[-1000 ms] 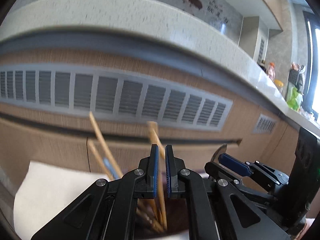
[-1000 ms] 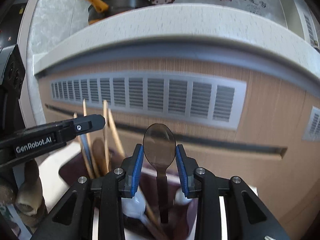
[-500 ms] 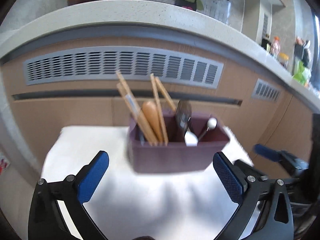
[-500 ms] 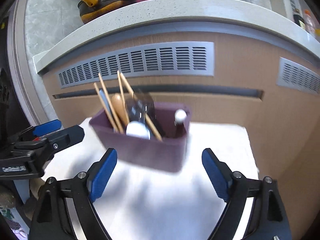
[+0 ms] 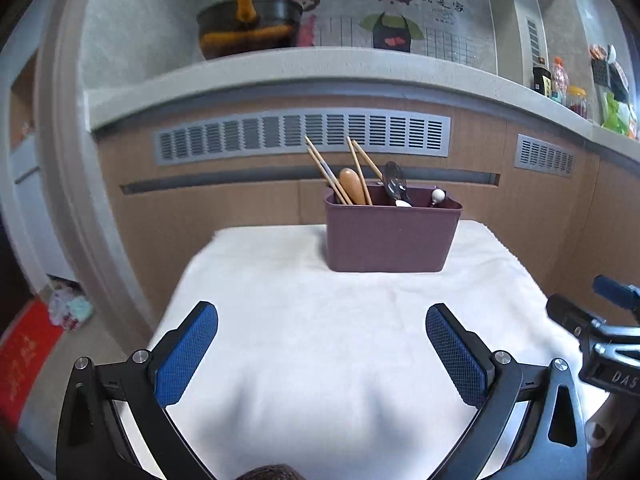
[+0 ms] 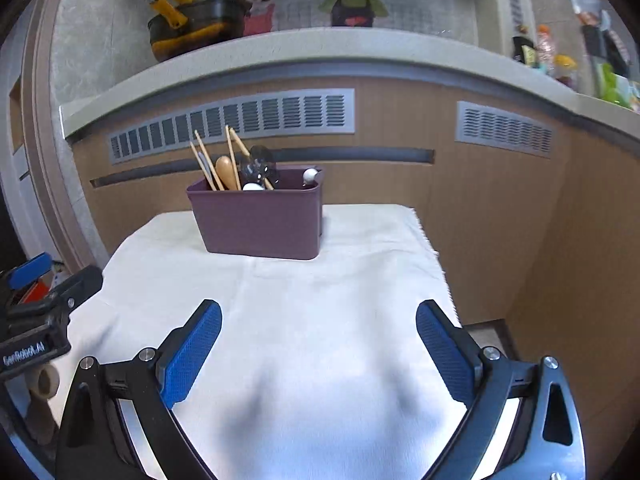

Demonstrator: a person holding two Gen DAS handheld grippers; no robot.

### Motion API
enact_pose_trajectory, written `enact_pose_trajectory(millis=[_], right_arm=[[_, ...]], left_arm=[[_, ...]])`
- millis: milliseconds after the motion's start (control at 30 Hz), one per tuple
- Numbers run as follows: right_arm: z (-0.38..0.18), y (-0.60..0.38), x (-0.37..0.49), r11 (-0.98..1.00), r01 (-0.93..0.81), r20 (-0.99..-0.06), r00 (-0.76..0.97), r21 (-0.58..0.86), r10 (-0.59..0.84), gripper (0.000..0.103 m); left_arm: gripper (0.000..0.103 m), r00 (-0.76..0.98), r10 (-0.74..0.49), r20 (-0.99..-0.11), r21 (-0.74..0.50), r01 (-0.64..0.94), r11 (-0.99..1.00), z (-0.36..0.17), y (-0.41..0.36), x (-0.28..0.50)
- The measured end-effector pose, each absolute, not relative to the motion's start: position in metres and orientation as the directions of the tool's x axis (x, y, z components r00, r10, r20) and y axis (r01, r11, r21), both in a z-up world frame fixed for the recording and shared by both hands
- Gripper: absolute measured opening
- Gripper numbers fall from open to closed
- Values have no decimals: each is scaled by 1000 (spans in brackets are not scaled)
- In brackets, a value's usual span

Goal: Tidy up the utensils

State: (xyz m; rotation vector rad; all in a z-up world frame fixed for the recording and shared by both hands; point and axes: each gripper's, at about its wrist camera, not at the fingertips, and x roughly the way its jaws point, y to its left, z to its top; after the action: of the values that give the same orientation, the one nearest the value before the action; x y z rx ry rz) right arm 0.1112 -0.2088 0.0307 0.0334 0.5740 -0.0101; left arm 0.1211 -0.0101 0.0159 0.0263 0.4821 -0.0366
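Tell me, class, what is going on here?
A person holds two grippers over a white cloth. The left gripper is open and empty; the right gripper is opening, with nothing between its fingers. The utensils, chopsticks and spoons, stand in the purple holder at the cloth's far end, apart from both grippers.
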Motion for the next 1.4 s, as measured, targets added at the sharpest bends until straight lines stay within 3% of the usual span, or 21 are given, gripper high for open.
enact_pose_trajectory(millis=[200,1400], right_arm=[[32,-204,79,1000,19,-499,866,19,-7,101],[30,-214,69,1000,20,-514,858,23,-6,101]], left_arm=[[103,868,-69,-492,-17,69,997,11,-13,95],[103,854,-60,-518,-1,69,998,7,-15,90]])
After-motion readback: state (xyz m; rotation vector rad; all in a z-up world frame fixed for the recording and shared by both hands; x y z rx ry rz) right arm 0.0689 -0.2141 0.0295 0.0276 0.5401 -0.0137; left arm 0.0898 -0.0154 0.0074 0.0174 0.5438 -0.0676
